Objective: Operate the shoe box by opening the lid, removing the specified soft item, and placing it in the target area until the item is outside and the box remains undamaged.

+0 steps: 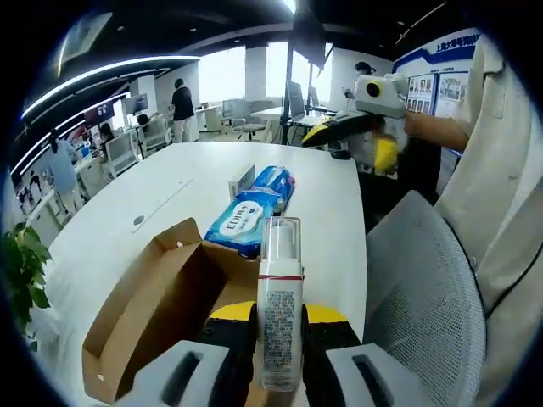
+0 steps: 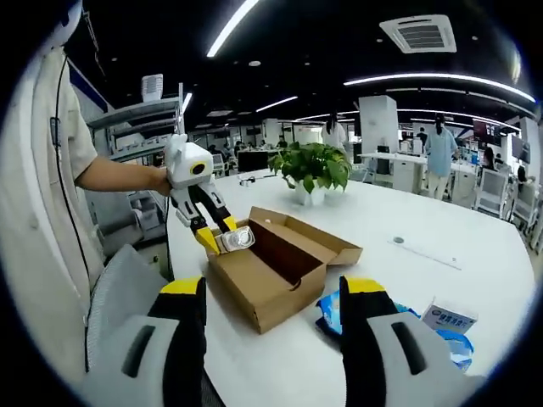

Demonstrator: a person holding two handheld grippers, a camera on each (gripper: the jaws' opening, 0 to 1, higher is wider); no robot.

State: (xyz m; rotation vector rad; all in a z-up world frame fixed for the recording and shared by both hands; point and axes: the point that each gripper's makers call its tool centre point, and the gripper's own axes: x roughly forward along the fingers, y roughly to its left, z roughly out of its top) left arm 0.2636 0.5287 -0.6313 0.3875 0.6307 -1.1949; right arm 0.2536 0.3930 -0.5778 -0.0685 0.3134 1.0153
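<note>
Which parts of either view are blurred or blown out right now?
Left gripper view: the windows are blown out and the right gripper is motion-blurred, while the bottle label is sharp. Right gripper view: ceiling lights glare, the cardboard box is clear, and edges bend from fisheye distortion.

Matt brown cardboard shoe box (image 2: 280, 271); glossy clear plastic bottle (image 1: 279, 301).

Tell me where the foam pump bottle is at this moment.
The foam pump bottle stands upright, clamped in the left gripper, above the open cardboard box; the blue wipes pack lies on the table beyond.
</note>
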